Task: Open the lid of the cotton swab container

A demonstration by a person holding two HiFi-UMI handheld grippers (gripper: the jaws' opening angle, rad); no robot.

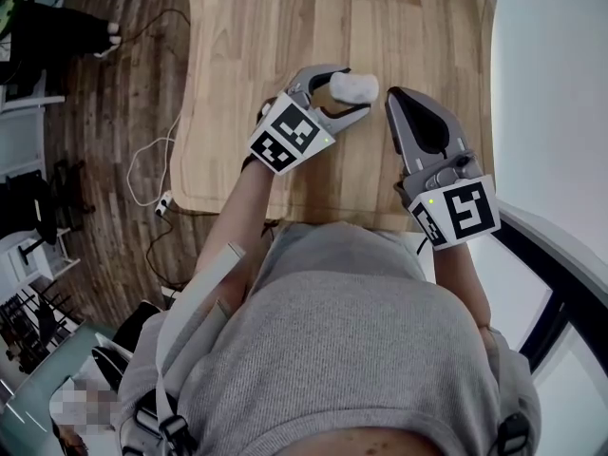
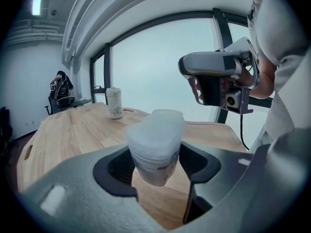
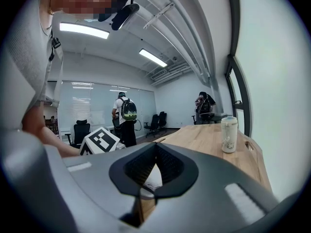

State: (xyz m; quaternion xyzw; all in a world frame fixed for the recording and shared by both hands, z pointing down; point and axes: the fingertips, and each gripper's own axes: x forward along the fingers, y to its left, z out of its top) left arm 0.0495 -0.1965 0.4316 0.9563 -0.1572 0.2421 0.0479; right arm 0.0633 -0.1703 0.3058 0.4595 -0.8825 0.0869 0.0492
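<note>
Clamping the cotton swab container [image 2: 154, 154] by its sides, the left gripper [image 1: 344, 91] has its jaws spread wide on the body and holds it clear above the tabletop [image 1: 237, 36], with the lid [image 2: 158, 125] closed on top. Just beside it, the right gripper [image 1: 396, 103] has its jaws pressed together on nothing. The step in hand looks like steadying the container before the lid is worked. The next move likely calls for the right tip to catch the lid's rim and lever it up (a closed tip may serve as a wedge). There is open room toward the far edge, where only a white bottle [image 2: 114, 102] stands; the tabletop's near and right edges lie close by both grippers
</note>
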